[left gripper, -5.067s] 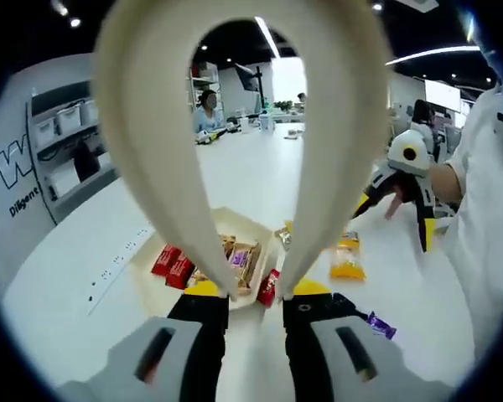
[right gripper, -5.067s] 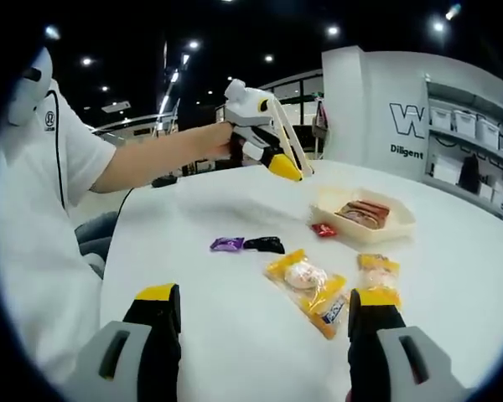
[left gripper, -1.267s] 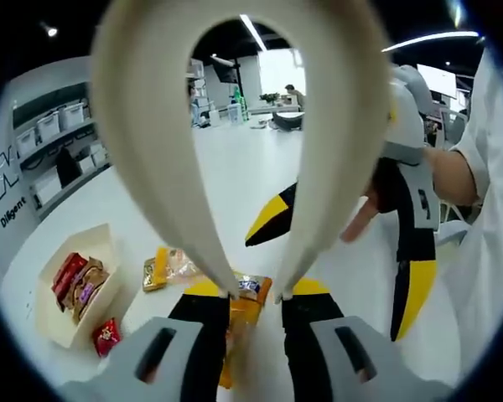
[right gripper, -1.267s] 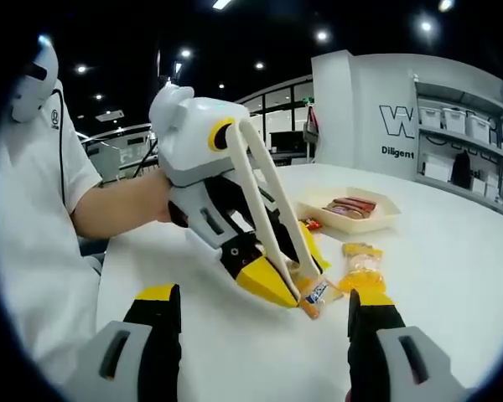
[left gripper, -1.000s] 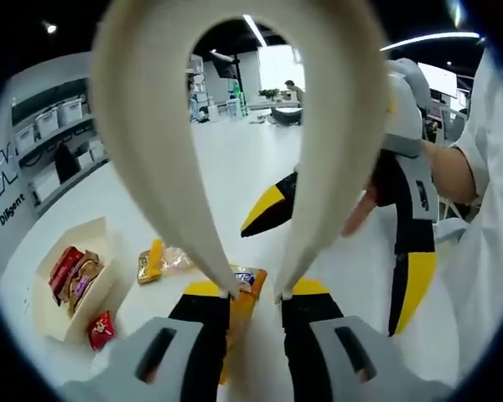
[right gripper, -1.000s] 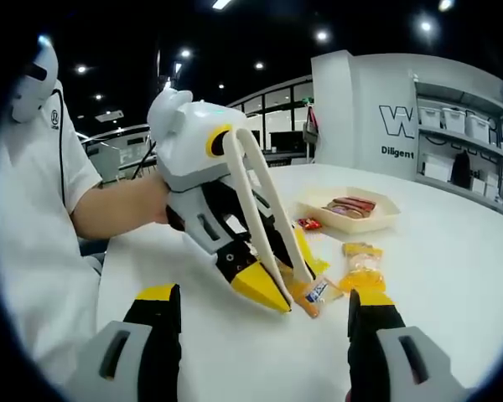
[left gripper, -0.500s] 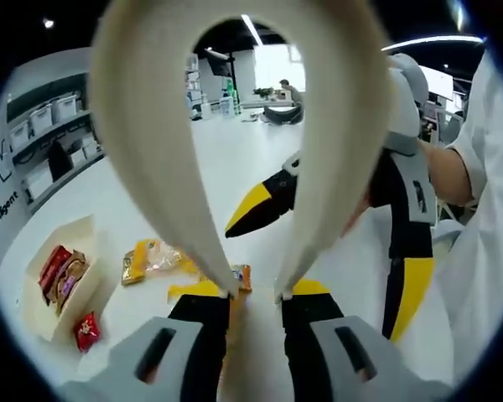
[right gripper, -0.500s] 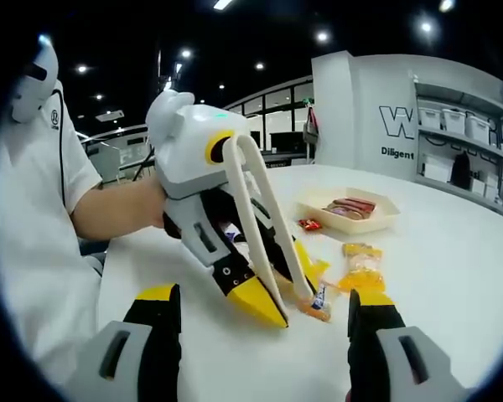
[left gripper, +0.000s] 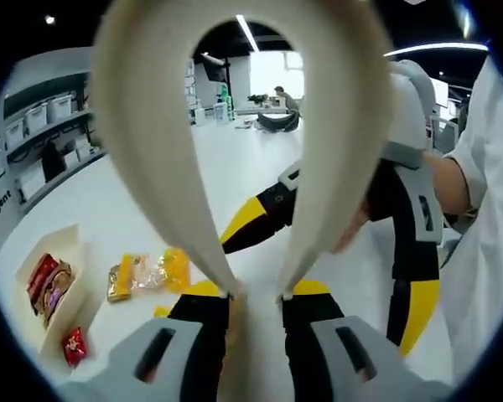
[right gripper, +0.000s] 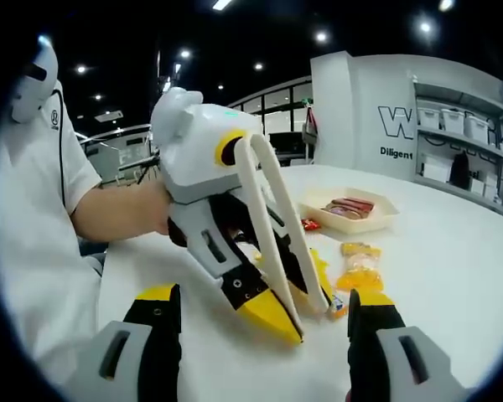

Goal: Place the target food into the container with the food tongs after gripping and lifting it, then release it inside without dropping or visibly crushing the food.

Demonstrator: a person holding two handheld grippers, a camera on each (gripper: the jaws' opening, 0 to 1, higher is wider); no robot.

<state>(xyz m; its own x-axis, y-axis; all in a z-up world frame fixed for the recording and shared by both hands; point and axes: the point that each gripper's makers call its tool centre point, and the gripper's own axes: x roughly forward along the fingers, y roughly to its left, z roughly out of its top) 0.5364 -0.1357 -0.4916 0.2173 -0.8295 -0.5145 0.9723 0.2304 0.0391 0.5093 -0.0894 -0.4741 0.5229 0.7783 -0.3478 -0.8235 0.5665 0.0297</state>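
Observation:
My left gripper (left gripper: 253, 301) is shut on cream food tongs (left gripper: 151, 167), whose arms loop up through the left gripper view. In the right gripper view the left gripper (right gripper: 306, 293) points down at the table. There the tongs' tips (right gripper: 325, 303) pinch one end of a yellow snack packet (right gripper: 337, 303), which stands tilted behind them. A second yellow packet (right gripper: 358, 268) (left gripper: 147, 272) lies flat just beyond. The cream container (right gripper: 352, 219) (left gripper: 21, 268) holds several wrapped snacks. My right gripper (right gripper: 264, 301) is open with nothing between its jaws.
A red candy (right gripper: 308, 224) (left gripper: 71, 345) lies beside the container. The right gripper (left gripper: 339, 260), held by a person's hand, hangs close behind the tongs. A person in white (right gripper: 33, 193) sits at the near left. Shelving with bins (right gripper: 474, 134) stands beyond the white table (right gripper: 453, 251).
The left gripper has swung from the container over to the yellow packet. The tongs have closed on its end and tipped it up, shifting it towards my right jaw.

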